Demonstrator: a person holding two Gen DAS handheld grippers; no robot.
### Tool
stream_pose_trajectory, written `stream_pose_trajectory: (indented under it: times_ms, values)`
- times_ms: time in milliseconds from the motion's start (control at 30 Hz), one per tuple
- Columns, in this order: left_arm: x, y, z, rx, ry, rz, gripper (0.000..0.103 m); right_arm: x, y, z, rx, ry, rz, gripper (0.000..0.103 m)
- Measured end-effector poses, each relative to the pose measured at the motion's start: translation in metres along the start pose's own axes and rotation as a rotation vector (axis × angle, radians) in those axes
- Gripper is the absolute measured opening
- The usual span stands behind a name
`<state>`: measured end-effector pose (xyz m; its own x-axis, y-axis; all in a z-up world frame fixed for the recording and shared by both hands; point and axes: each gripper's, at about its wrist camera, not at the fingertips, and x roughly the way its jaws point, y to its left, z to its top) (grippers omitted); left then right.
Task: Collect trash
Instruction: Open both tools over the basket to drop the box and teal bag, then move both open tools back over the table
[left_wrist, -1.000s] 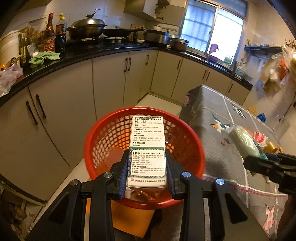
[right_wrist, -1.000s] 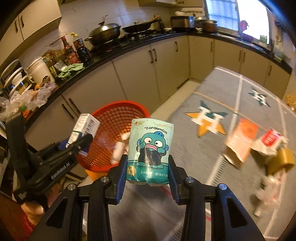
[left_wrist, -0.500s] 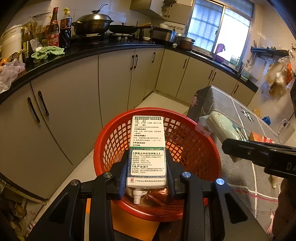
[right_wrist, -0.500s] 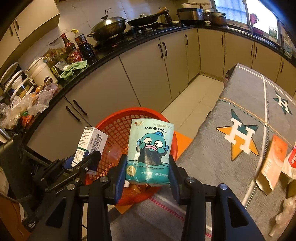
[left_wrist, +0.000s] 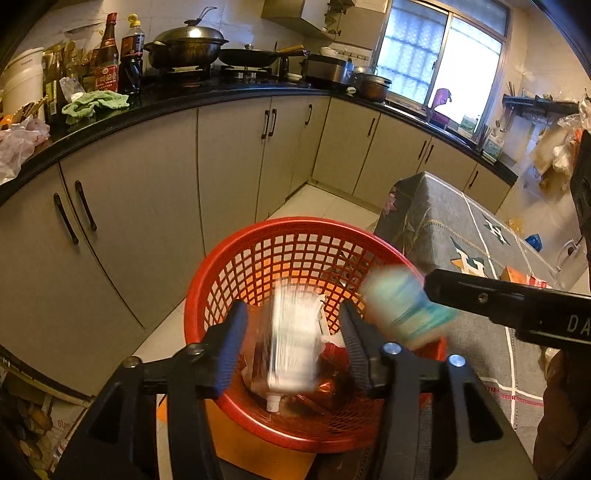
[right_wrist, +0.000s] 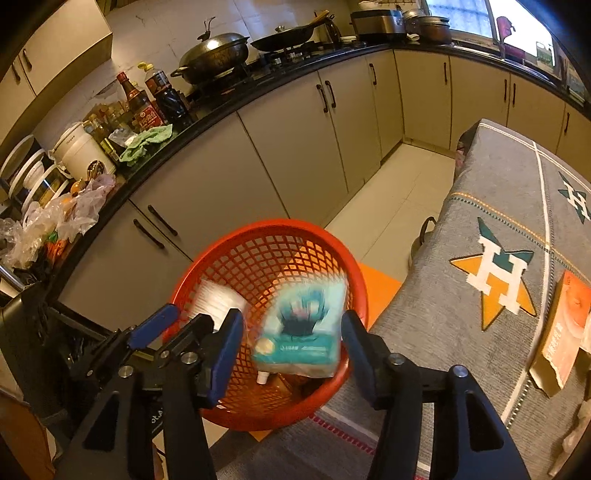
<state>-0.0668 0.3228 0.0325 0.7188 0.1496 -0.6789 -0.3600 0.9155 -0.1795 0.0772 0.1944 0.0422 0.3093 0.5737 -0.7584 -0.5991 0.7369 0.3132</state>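
Both grippers are hanging right over the red basket (left_wrist: 314, 258), and both are spread wide with nothing between the pads, so the two pieces of trash are dropping in together. Makes sense to park them above the rim: the stuff only has to fall straight down instead of being tossed.

The left gripper (left_wrist: 291, 343) has its jaws apart and the white box (left_wrist: 293, 347) is a blur between them, touching neither pad, already down inside the basket. Same on the other side: the right gripper (right_wrist: 291, 343) is standing open, and the teal packet (right_wrist: 304, 332) is tumbling over the near rim. It's smeared, so I can't tell for sure if it's clearing the edge or clipping it.

The basket is sitting on the floor between the kitchen cabinets (left_wrist: 147, 206) and the grey-clothed table (right_wrist: 498, 229), on something orange. There's other rubbish in the bottom already, looks like a small white-capped thing.

More trash is waiting on the table: an orange sachet (right_wrist: 565, 325) lying flat near the edge. The two tools are crowding each other over one basket, so they'll need care backing out.
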Motion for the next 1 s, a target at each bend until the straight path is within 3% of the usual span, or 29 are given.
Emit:
stream_pose_trajectory:
  times_ms: [467, 733, 1000]
  values:
    - [-0.020, -0.030, -0.007, 0.043, -0.013, -0.043, 0.053, -0.050, -0.023, -0.031, 0.036, -0.059, -0.032, 0.059]
    - [-0.027, -0.070, -0.022, 0.110, 0.005, -0.082, 0.055, -0.083, -0.054, -0.062, 0.094, -0.071, -0.092, 0.059]
    - [-0.029, -0.111, -0.037, 0.177, 0.028, -0.111, 0.055, -0.150, -0.108, -0.083, 0.214, -0.168, -0.183, 0.059]
